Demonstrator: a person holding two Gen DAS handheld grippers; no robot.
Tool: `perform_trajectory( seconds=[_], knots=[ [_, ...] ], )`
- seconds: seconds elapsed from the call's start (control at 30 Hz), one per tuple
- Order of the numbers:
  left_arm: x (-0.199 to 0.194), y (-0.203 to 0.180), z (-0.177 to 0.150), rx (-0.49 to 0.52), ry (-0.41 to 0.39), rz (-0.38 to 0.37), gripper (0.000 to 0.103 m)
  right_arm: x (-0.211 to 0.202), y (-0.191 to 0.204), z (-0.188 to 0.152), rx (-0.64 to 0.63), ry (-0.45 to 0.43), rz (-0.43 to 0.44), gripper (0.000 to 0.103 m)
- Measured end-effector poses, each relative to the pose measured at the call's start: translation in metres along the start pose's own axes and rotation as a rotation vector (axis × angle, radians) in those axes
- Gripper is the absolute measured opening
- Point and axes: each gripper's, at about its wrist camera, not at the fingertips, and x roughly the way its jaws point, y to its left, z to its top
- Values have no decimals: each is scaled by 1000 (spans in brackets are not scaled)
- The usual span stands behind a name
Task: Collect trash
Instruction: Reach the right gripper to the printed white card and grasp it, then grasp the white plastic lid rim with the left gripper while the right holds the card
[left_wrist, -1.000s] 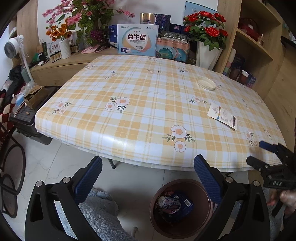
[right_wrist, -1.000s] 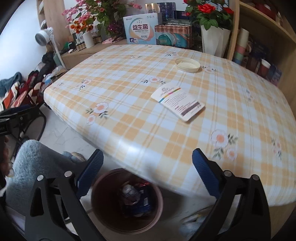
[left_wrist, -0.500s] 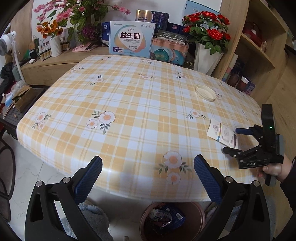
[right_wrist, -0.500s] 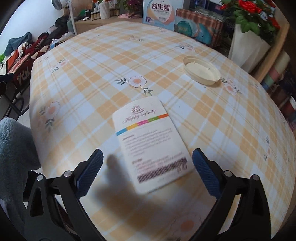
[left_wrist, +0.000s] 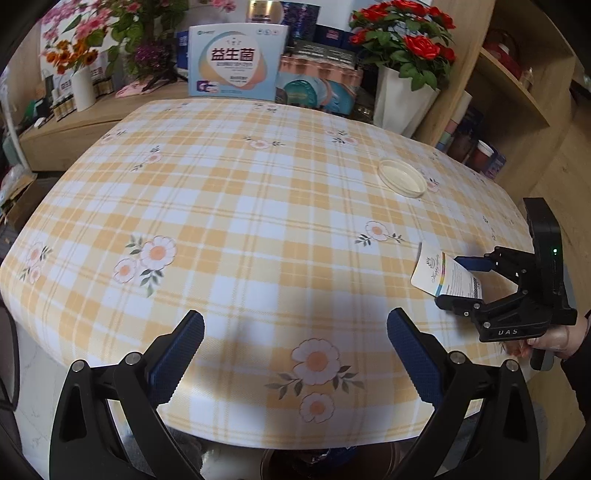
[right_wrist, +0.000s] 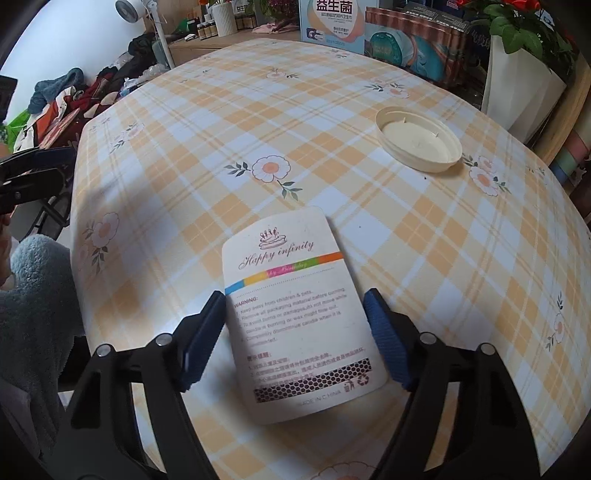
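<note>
I am straddling the flat candle card (right_wrist: 295, 317) near the table's (right_wrist: 424, 236) right edge with my right gripper (right_wrist: 295, 332) half-open and empty, risking sliding it off; my left gripper (left_wrist: 295, 354) is hovering wide open, empty.

card (right_wrist: 295, 317) | white, printed, flat on tablecloth | lid (right_wrist: 419, 138) | cream, upturned

On the yellow-and-white plaid tablecloth with printed flowers (right_wrist: 192, 158) lie two loose items: one white rectangular paper card printed "Happy infinity" with a rainbow stripe (right_wrist: 295, 314), near and to the right, and one round cream plastic lid (right_wrist: 419, 144), farther back on the right. Beyond the far edge stand one large pale-blue carton with Chinese characters (left_wrist: 236, 62) and one white vase of red roses (left_wrist: 402, 92). Two black grippers with blue pads are present: one left gripper (left_wrist: 295, 354) and one right gripper (right_wrist: 295, 336).
</note>
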Motion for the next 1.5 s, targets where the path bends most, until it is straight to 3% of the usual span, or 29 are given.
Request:
perform_trajectory(
  seconds=[0.1,0.23,0.4,0.57,0.73,0.83,1.0,1.23,1.37,1.4,1.5],
  knots=[
    [4,-11,4,21,3,-13,97,-6,-2,-6,22,-18,0,70],
    [9,-25,11,43,10,-33,97,-25,-18,-15,125,-109,-8,69],
    [23,-52,30,91,13,-94,96,-51,-55,-31,273,-200,-106,69],
    [57,-79,58,119,46,-147,76,-68,-82,-47,349,-262,-182,69],
    [103,-92,106,69,64,-192,41,-81,-97,-62,431,-317,-206,69],
    [129,-104,131,86,64,-181,26,-84,-103,-72,481,-343,-211,69],
    [166,-125,156,116,84,-147,23,-79,-110,-86,542,-354,-224,69],
    [197,-129,166,125,101,-50,23,-76,-113,-92,568,-367,-227,69],
    [207,-126,165,111,114,-53,22,-74,-111,-90,549,-361,-238,69],
    [206,-125,164,108,106,-62,8,-73,-110,-90,546,-359,-242,69],
    [199,-130,161,136,70,-53,4,-69,-106,-86,510,-344,-252,69]
  ],
)
